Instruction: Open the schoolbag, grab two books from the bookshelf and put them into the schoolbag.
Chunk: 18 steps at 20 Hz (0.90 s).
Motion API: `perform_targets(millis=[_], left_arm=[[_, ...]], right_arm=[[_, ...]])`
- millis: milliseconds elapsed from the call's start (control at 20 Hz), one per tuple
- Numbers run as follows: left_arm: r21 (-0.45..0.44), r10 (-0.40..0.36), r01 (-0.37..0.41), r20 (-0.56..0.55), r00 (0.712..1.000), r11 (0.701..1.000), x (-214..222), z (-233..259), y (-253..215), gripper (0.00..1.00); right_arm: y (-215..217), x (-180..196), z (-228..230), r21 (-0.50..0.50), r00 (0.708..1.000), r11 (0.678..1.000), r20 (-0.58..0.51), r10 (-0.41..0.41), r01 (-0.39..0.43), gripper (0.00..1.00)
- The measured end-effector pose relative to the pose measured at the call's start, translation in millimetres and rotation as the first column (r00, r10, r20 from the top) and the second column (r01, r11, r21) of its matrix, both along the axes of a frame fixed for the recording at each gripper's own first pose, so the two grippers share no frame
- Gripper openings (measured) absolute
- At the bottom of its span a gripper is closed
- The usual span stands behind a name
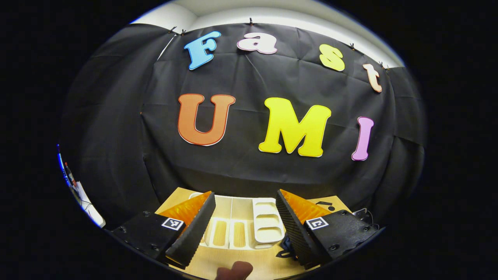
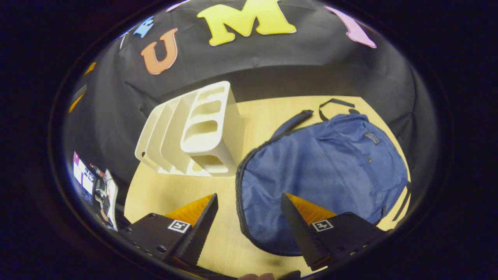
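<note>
Both grippers, left point(image 1: 245, 225) and right point(image 2: 249, 225), spread wide and empty above white bookshelf point(image 2: 194, 132) beside blue schoolbag point(image 2: 323, 171) on wooden table point(image 2: 163, 194).

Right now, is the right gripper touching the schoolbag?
Apart. In the right gripper view, the open right gripper hovers above the schoolbag, its fingers spread with nothing between them.

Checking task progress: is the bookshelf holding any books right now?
Empty. The white bookshelf stands upright on the table, and its slots show bare.
</note>
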<state>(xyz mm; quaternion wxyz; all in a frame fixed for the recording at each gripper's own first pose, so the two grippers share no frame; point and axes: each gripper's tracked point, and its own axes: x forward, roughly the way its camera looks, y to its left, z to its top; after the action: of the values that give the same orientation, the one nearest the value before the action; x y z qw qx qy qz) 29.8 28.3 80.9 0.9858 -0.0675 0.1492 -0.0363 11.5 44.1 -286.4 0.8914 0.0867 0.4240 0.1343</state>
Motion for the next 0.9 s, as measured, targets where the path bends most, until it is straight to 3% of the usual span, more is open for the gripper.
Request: perform_targets(millis=[150,300,450,550,650,700,900], left_arm=[[0.029,-0.001,0.000,0.039,0.999,1.000,9,8,-2,0.98],[0.050,-0.014,0.012,0.049,0.999,0.999,20,16,-9,0.98],[0.030,-0.021,0.019,0.062,0.998,0.999,29,33,-14,0.98],[0.026,-0.022,0.019,0.094,0.995,0.999,28,43,-14,0.98],[0.017,-0.019,0.017,0.117,0.993,1.000,25,49,-12,0.98],[0.008,-0.022,0.021,0.121,0.992,1.000,23,49,-13,0.98],[-0.008,-0.016,0.017,0.129,0.992,1.000,10,52,-6,0.98]], right_arm=[[-5,17,70,-0.005,0.982,1.000,0.190,-0.019,0.020,0.94],[-16,36,140,0.006,0.926,0.994,0.362,-0.106,0.111,0.96],[-36,47,212,-0.029,0.824,0.982,0.549,-0.142,0.189,0.93],[-46,49,253,-0.047,0.744,0.969,0.651,-0.153,0.241,0.96],[-45,44,277,-0.047,0.692,0.965,0.706,-0.150,0.257,0.93],[-44,40,286,-0.044,0.675,0.965,0.723,-0.147,0.257,0.96],[-29,34,301,-0.025,0.641,0.966,0.753,-0.151,0.256,0.96]])
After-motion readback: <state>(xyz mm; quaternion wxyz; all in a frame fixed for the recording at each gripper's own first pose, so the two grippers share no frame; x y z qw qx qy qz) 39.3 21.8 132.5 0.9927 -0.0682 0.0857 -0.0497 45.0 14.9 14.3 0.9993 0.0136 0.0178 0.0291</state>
